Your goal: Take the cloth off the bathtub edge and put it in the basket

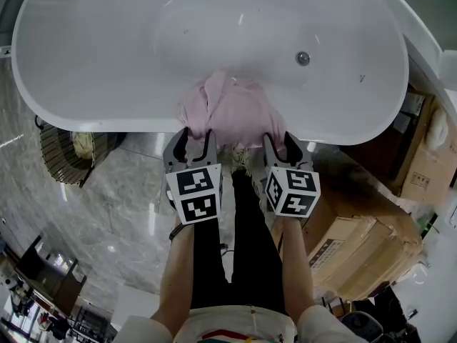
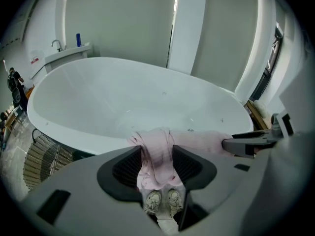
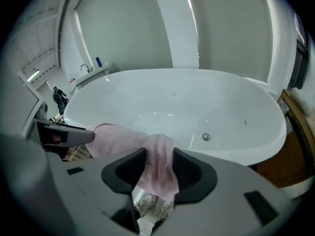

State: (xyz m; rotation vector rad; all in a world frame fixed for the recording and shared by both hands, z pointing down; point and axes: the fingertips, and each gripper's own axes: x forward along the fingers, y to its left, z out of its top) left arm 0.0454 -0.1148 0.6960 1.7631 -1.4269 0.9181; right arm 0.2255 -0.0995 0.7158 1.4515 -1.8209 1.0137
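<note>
Squarely at mid-frame in the head view, clamping with the left hand-held gripper (image 1: 191,136): jaws narrowed onto a bunched fold of the pink cloth (image 1: 232,109), pads pressing it from both sides. Just to the right, likewise with the right hand-held gripper (image 1: 280,143), closed on another fold of the same cloth. Between the two, stretched across and draped over the near rim of the tub (image 1: 107,123), part lying inside, part hanging down the outer side. Below the jaws in both gripper views, a pair of pale shoes (image 2: 162,200) on the floor (image 1: 121,191). At the left edge, tucked under the rim, the basket (image 1: 61,148), well apart from the cloth. At the right edge, boxes (image 1: 357,249). Toward the upper right, inside the tub, the drain (image 1: 303,58).
</note>
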